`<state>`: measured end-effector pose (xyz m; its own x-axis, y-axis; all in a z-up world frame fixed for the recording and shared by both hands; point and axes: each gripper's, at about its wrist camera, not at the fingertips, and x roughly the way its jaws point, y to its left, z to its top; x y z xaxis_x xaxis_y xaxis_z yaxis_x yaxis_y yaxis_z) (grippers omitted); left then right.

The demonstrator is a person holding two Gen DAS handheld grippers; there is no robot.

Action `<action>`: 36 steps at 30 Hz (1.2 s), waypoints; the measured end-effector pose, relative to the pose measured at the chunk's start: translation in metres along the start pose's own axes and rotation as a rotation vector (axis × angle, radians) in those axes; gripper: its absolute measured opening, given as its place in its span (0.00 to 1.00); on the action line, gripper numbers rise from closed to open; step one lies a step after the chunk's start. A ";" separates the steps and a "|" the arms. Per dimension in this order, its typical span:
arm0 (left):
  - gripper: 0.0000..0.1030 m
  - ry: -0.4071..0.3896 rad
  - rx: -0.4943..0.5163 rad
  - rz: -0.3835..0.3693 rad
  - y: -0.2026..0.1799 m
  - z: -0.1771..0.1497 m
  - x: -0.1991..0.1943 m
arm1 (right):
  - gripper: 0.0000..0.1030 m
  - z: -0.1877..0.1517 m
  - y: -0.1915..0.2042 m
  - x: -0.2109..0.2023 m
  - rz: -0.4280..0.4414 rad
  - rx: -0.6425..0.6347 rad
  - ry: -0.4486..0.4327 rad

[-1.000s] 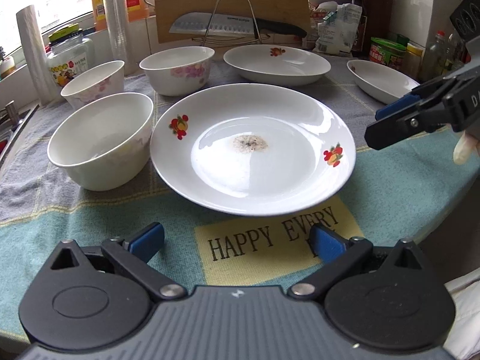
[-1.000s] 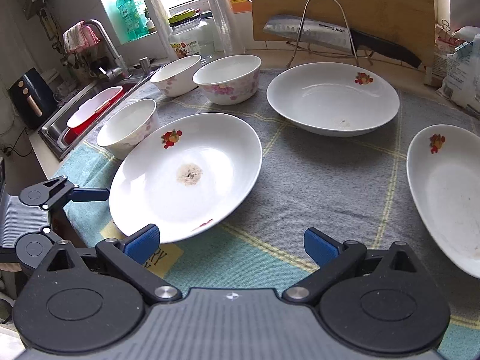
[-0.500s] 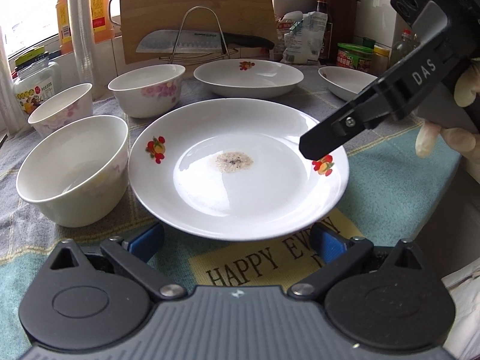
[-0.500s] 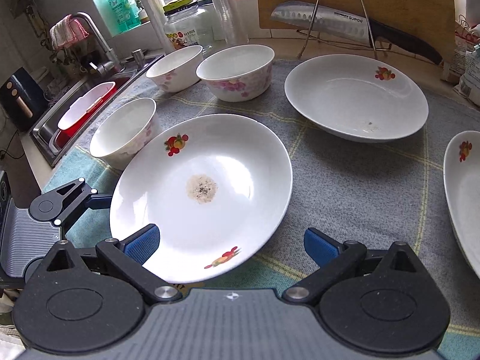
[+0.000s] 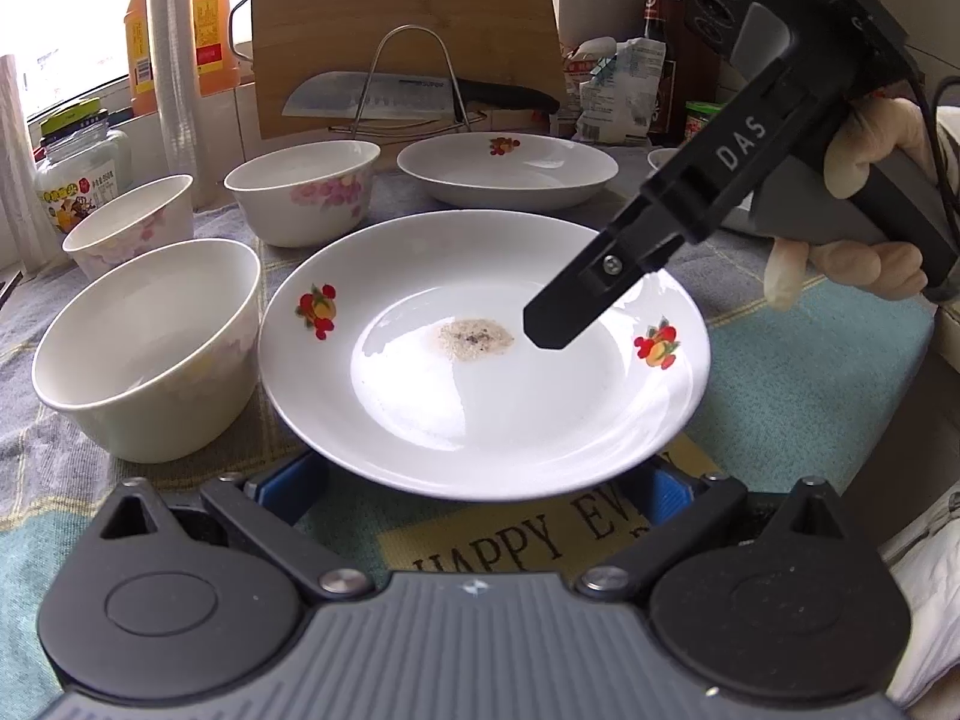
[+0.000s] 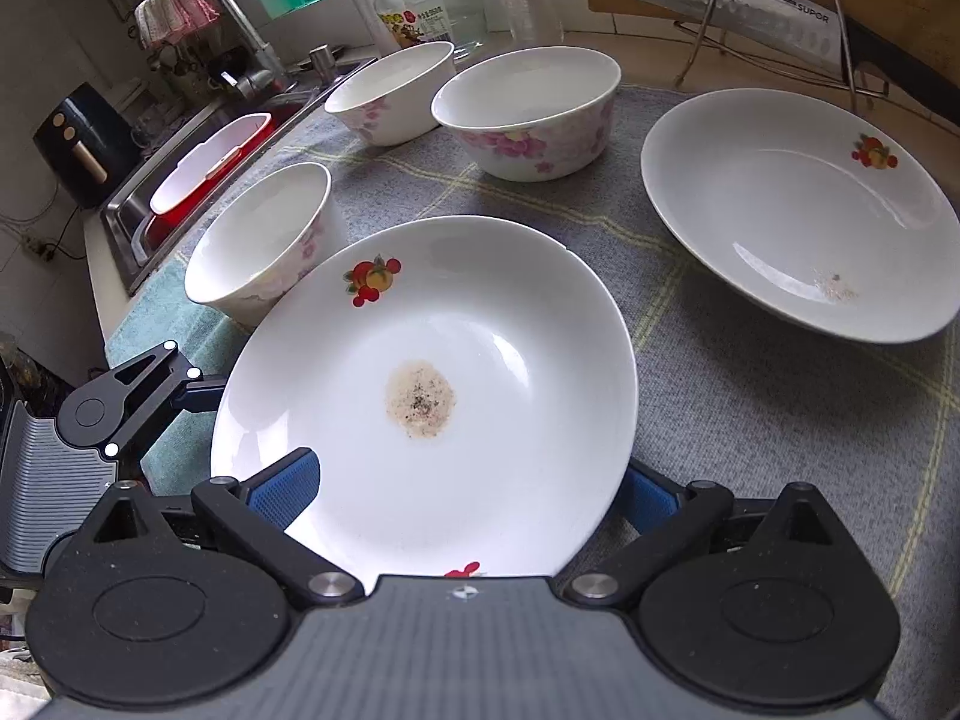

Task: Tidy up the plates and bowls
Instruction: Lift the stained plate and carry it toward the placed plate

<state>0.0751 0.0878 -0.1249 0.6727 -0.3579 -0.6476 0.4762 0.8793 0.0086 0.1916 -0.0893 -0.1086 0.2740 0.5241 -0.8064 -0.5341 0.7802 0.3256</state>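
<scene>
A white plate (image 5: 480, 372) with fruit prints and a brown stain in its middle lies on the patterned mat. My left gripper (image 5: 477, 486) is open, its blue pads tucked at the plate's near rim on both sides. My right gripper (image 6: 465, 489) is open too, and the plate (image 6: 432, 360) reaches in between its fingers. In the left wrist view a black finger of the right gripper (image 5: 558, 324) hangs over the plate's right half. Three white flowered bowls (image 5: 144, 348) (image 5: 126, 222) (image 5: 306, 192) stand to the left. A second plate (image 6: 798, 210) sits behind.
A knife on a wire rack (image 5: 414, 102) and a wooden board (image 5: 402, 12) stand at the back. A jar (image 5: 78, 174) and bottles line the window. The sink (image 6: 198, 174) holds a red and white item. A gloved hand (image 5: 870, 252) holds the right gripper.
Both grippers have moved forward up to the stained plate. The right gripper has swung in from the right, and its finger now hangs over the plate.
</scene>
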 end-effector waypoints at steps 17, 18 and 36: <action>1.00 -0.007 0.047 -0.050 0.002 0.002 0.003 | 1.00 0.035 -0.016 0.013 0.077 -0.025 0.045; 1.00 -0.008 0.050 -0.053 0.002 0.002 0.003 | 1.00 0.037 -0.016 0.014 0.076 -0.032 0.048; 1.00 -0.010 0.080 -0.084 0.007 0.004 0.003 | 1.00 0.054 -0.019 0.020 0.120 -0.008 0.117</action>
<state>0.0827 0.0915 -0.1244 0.6340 -0.4326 -0.6410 0.5742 0.8186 0.0155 0.2502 -0.0752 -0.1045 0.1135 0.5696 -0.8141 -0.5637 0.7116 0.4193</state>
